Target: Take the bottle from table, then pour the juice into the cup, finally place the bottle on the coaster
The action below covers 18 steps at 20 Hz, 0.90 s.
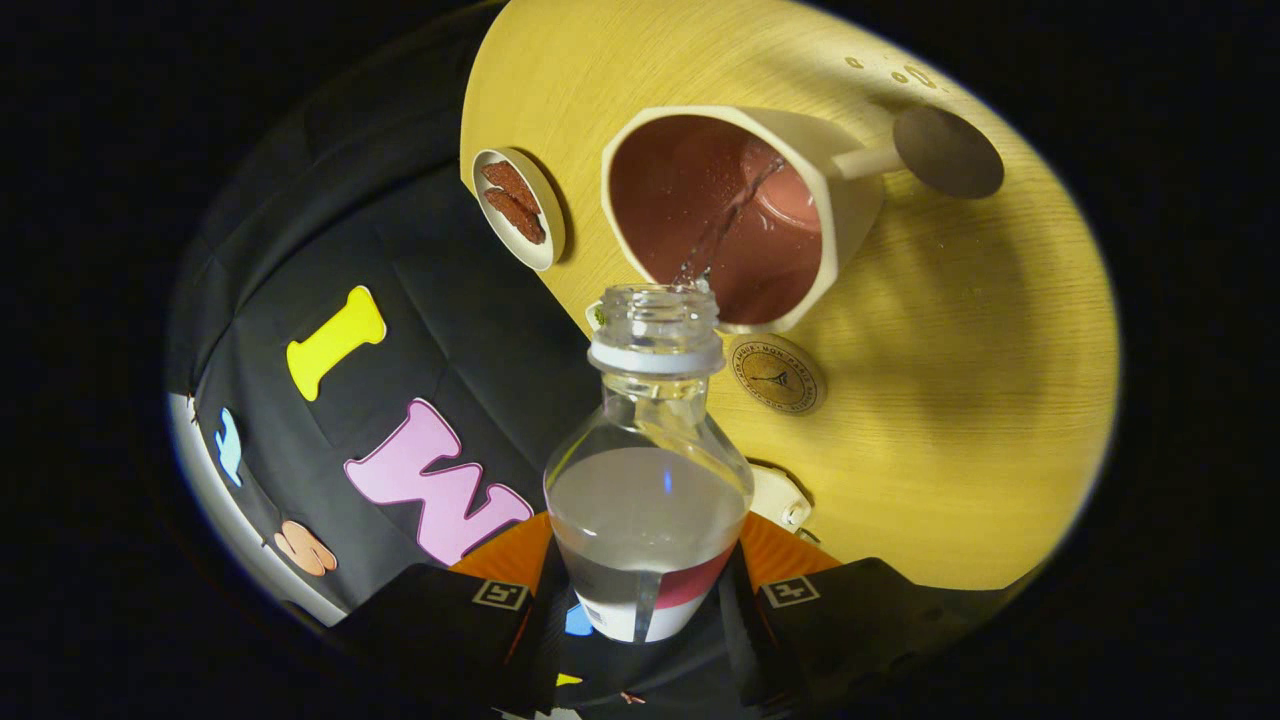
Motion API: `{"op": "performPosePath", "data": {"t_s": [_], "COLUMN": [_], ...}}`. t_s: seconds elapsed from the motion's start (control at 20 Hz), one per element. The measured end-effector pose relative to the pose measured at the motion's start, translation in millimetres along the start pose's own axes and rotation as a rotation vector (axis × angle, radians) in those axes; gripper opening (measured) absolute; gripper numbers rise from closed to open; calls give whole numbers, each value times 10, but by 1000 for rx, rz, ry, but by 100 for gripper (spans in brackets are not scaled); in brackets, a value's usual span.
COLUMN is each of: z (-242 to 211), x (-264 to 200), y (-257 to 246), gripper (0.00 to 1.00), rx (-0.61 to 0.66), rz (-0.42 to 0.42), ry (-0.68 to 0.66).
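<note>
My gripper (645, 590) is shut on a clear plastic bottle (648, 500), one finger pressing on each side of its labelled body. The bottle is uncapped and tipped forward, its open mouth (655, 300) at the near rim of a cream cup (735, 215) with a reddish-brown inside. A thin stream of clear liquid runs from the mouth into the cup. Clear liquid fills part of the bottle's lower body. A round wooden coaster (778, 374) with a printed emblem lies on the light wooden table (950, 400), just beside the bottle's neck and in front of the cup.
A small cream dish (518, 208) holding reddish-brown pieces sits on the table near its edge, beside the cup. A dark round disc on a pale stem (945, 152) lies beyond the cup. A small whitish object (780, 497) rests on the table beside the bottle's body.
</note>
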State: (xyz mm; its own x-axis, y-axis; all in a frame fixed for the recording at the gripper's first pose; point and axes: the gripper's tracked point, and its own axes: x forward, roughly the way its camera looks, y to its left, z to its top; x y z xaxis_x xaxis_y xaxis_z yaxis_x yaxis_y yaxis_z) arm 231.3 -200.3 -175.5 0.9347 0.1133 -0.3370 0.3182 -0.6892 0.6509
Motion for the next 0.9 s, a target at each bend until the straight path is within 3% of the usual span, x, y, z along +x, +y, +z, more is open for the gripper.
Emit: {"op": "performPosePath", "data": {"t_s": [0.25, 0.9], "z": [-15, 94], "x": [-18, -121], "y": [42, 387], "gripper": [69, 69], "rx": [52, 281], "rz": [1, 115], "ry": [18, 32]}}
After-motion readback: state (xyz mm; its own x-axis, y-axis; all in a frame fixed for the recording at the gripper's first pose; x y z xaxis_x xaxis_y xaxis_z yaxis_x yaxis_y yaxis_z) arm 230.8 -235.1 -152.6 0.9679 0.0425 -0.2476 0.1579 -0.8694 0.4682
